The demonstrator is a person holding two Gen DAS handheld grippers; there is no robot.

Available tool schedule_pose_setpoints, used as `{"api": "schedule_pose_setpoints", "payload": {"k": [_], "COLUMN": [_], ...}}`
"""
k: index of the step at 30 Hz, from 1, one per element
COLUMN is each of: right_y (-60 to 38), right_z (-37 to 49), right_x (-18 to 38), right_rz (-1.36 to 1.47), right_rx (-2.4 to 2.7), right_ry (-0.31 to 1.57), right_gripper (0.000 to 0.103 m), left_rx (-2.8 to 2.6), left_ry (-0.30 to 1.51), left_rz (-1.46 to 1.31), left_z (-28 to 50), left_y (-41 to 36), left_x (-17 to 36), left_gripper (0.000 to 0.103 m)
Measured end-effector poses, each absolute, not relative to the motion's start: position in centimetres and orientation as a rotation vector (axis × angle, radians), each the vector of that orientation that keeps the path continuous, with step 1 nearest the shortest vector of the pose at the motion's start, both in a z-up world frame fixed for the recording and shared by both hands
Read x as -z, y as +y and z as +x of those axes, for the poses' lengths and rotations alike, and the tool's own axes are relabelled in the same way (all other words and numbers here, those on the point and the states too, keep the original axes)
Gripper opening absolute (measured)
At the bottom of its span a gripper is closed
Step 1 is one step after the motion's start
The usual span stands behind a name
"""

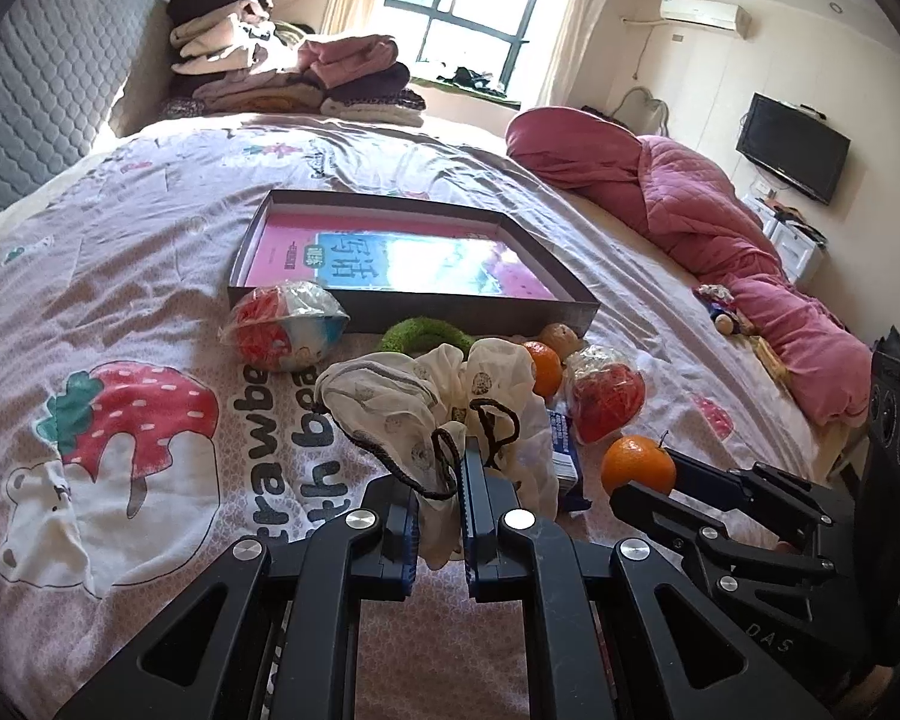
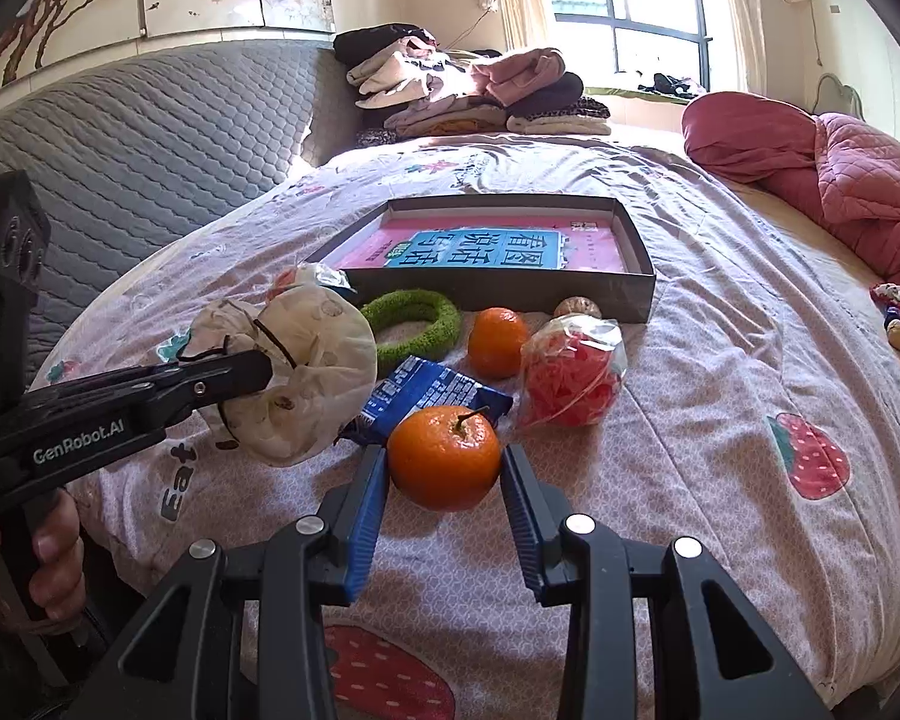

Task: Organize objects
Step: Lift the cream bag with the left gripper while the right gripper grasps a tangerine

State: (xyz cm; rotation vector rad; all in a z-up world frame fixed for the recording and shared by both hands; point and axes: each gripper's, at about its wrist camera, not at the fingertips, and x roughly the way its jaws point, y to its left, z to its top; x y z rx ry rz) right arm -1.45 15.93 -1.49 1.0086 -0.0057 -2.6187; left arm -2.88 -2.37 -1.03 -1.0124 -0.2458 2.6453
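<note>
My bed carries a dark box with a pink book. Only the left view shows the wall television; only the right shows my hand. My left fingers are clamped on the white drawstring bag. My right fingers grip the near orange between them.

Blue snack packet lying mostly hidden behind the white drawstring bag, brown nut-like thing sitting too small to identify, small toys by the pink quilt showing too blurred to name, the person's hand getting cut off by the frame edge.
</note>
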Motion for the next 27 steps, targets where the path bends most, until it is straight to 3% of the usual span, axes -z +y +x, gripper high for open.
{"api": "schedule_pose_setpoints", "payload": {"k": [27], "right_y": [17.2], "right_z": [-9.4], "right_x": [-2.8], "right_rz": [0.898], "right_rx": [2.72], "right_ry": [0.042], "right_gripper": [0.039], "left_rx": [-2.659], "left_ry": [-0.259], "left_rz": [-1.055], "left_z": [-12.2], "left_y": [-3.0], "left_x": [-3.6], "left_gripper": [0.011]}}
